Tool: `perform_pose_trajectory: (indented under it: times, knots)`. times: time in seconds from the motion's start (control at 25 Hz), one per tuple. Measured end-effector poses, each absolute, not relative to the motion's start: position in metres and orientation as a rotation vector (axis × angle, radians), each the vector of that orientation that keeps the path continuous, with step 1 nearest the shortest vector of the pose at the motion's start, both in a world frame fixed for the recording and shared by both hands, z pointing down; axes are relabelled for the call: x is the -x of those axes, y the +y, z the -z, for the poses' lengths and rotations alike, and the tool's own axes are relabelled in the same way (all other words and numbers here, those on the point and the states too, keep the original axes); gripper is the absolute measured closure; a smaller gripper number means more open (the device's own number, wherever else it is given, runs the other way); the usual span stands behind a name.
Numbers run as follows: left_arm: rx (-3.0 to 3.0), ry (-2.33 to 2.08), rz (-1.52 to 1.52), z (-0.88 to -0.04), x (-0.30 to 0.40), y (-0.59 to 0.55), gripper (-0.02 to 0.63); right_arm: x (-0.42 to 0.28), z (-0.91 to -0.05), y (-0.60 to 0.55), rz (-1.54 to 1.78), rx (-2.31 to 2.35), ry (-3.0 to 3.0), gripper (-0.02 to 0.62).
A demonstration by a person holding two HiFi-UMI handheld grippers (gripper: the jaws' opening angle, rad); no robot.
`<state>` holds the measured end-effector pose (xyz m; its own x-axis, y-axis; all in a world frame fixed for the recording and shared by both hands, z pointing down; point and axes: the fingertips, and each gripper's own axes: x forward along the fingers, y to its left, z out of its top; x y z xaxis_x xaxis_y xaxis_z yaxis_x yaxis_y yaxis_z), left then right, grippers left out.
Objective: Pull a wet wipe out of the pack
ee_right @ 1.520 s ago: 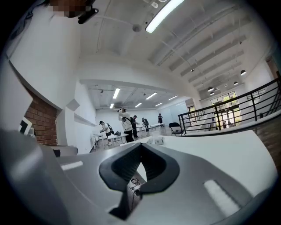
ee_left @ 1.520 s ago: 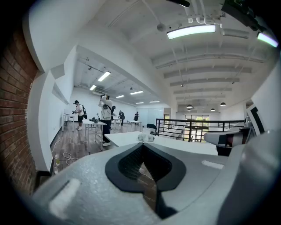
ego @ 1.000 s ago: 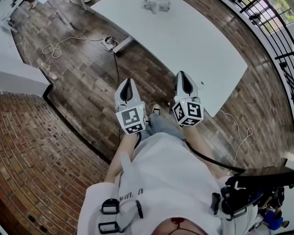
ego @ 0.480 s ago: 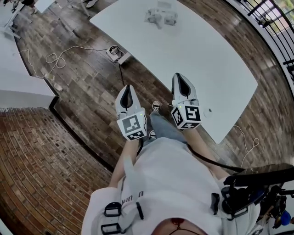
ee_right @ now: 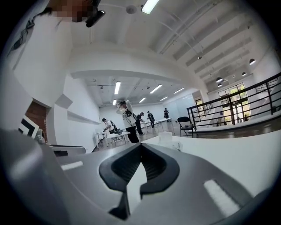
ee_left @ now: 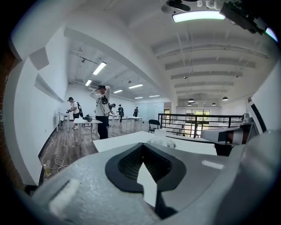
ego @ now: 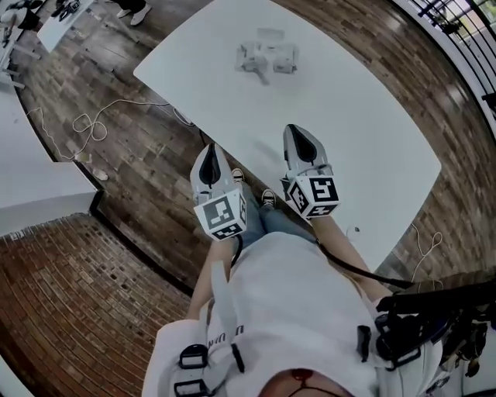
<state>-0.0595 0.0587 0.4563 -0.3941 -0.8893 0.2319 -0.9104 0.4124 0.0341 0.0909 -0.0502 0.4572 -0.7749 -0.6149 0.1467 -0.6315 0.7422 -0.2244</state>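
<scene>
The wet wipe pack [ego: 267,58] lies pale and crumpled on the far part of the white table [ego: 372,132], with a small white box behind it. In the gripper views the pack [ee_left: 161,141] [ee_right: 170,139] shows small, straight beyond the jaws. My left gripper [ego: 209,147] hovers over the wooden floor just short of the table's near edge, its jaws shut with nothing in them [ee_left: 142,145]. My right gripper [ego: 297,130] reaches over the table's near edge, also shut and empty [ee_right: 140,144]. Both are well short of the pack.
A loose cable [ego: 93,128] snakes over the wooden floor at left, next to a brick wall [ego: 70,310]. A black railing [ego: 457,15] runs along the far right. Several people [ee_left: 102,110] stand at other tables [ee_left: 85,123] in the background, near a chair [ee_left: 153,125].
Both grippers have travelled forward together from over the floor to the table's near edge. The table and the pack have come nearer and more central in the head view.
</scene>
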Motion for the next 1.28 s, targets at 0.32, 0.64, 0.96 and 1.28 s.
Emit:
perform_pose_trajectory:
  times: [0.32, 0.64, 0.96, 1.28]
  knots:
    - [-1.828, -2.256, -0.127, -0.460, 0.128, -0.024, 0.603, -0.036, -0.472, -0.125, -0.361, -1.279, -2.705, 0.590]
    - [-2.023, -2.091, -0.121, -0.455, 0.129, -0.063, 0.603, -0.008, -0.508, -0.183, -0.372, -1.300, -2.517, 0.527]
    - [-2.109, -2.043, -0.172, -0.449, 0.099, -0.081, 0.603, -0.002, -0.570, -0.205, -0.500, -1.101, -2.340, 0.472]
    - [-2.072, -2.076, -0.183, -0.448, 0.109, -0.076, 0.603, 0.001, -0.596, -0.211, -0.520, -1.089, -2.233, 0.584]
